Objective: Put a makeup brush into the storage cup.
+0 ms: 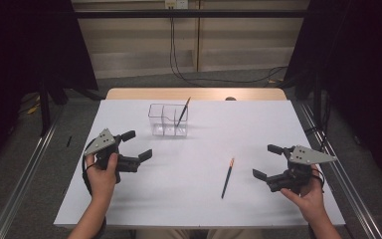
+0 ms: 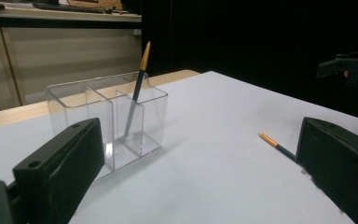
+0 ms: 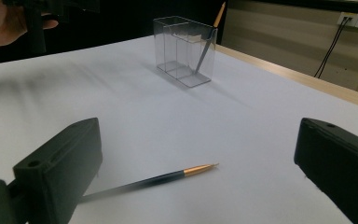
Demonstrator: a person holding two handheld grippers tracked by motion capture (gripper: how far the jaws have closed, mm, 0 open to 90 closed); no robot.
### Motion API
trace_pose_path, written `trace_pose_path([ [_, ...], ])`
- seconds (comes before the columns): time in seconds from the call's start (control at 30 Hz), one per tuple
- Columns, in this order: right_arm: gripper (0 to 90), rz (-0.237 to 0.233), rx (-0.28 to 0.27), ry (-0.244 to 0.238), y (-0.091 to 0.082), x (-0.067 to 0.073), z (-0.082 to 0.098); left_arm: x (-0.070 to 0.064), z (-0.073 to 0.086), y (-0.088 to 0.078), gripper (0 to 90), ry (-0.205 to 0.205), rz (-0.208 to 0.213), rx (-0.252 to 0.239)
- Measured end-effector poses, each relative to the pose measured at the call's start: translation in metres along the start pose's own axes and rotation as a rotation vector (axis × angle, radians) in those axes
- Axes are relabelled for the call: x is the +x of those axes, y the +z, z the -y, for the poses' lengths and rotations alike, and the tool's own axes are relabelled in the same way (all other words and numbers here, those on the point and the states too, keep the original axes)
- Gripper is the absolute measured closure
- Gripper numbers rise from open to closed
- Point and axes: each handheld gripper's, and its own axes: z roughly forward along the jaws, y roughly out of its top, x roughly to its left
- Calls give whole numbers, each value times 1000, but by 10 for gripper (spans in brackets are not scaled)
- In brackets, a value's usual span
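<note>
Two pencils are in play on a white table (image 1: 144, 199), one lying loose and one standing in a holder. Largest first: the table carries everything, its far edge showing a strip of bare wood.

Next in size is the clear plastic holder (image 1: 155, 119), a box with inner walls that split it into compartments, standing near the middle of the table's far edge. In its right-hand compartment, as the high view shows it, a dark pencil (image 1: 182, 113) leans with its orange-gold end up and out over the rim. The other compartments show nothing inside.

The left gripper (image 1: 138, 147) hangs over the left part of the table, level with the holder's near side and well apart from it, jaws spread wide with nothing between them. The right gripper (image 1: 267, 162) hovers near the right edge, jaws likewise spread and empty.

Smallest is the loose pencil (image 1: 227, 178): thin, with a dark blue-black body and an orange-gold end. It lies flat on the table right of the middle and toward the near edge, the gold end pointing toward the far edge. It is near the right gripper, to its left, touching neither jaw. In the right gripper view it lies (image 3: 168, 178) between the two jaws, ahead of them.
</note>
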Motion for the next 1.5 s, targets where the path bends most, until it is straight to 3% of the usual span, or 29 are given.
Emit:
trace_pose_path([
  [0.33,4,-4,12,1,5,2,0,3,6,-14,12,9,-9,7],
  [1.0,4,2,8,36,14,3,-8,0,3,-20,14,32,-1,1],
  [1.17,4,16,22,60,17,1,-9,2,4,-22,15,26,-4,1],
  [1.5,4,23,31,65,22,0,-16,5,6,-25,17,11,-14,-11],
])
